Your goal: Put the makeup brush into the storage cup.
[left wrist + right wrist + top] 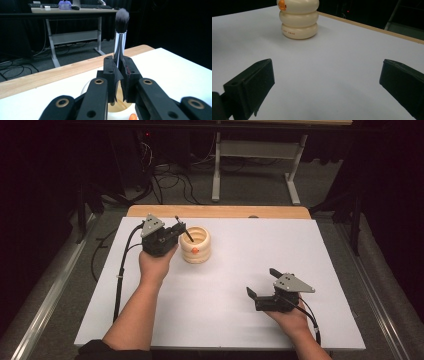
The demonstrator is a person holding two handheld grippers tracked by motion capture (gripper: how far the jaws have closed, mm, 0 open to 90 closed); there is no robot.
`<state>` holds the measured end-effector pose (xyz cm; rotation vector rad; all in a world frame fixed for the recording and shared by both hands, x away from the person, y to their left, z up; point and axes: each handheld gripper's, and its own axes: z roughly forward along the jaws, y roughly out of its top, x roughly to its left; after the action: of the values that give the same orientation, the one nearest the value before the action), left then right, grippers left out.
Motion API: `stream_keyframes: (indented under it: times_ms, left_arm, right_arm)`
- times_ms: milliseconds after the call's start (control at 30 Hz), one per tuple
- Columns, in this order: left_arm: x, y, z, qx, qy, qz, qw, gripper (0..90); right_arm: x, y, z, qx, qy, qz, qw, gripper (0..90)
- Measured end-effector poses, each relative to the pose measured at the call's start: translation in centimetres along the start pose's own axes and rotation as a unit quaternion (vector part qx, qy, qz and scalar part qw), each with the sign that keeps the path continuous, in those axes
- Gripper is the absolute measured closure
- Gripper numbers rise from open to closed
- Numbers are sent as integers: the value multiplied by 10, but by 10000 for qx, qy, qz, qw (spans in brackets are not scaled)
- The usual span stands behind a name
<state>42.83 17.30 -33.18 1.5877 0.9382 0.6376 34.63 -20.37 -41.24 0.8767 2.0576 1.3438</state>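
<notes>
On the white table [225, 285], the left gripper [176, 231] sits at the far left, held in a hand [156, 265], its jaws closed on a thin dark brush [184, 229] that slants down into the open top of a cream ribbed holder [196, 246]. The holder stands just right of that gripper and carries a small orange spot on its near side. The right gripper [264, 282] rests near the right edge, well apart, its jaws spread wide with nothing between them.

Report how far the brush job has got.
Done: the left claw is clamped on the makeup brush. In hand: the brush is held above the cream ringed holder, handle end toward its opening. Left: lowering and releasing it. The right claw rests open, apart.
</notes>
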Motion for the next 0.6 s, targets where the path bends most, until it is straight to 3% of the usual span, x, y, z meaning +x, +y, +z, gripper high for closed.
stream_keyframes:
  times_ms: [600]
  left_arm:
    - [-3,-11,12,160,15,122,9998,835]
  right_arm:
    - [1,0,0,36,17,30,10000,11]
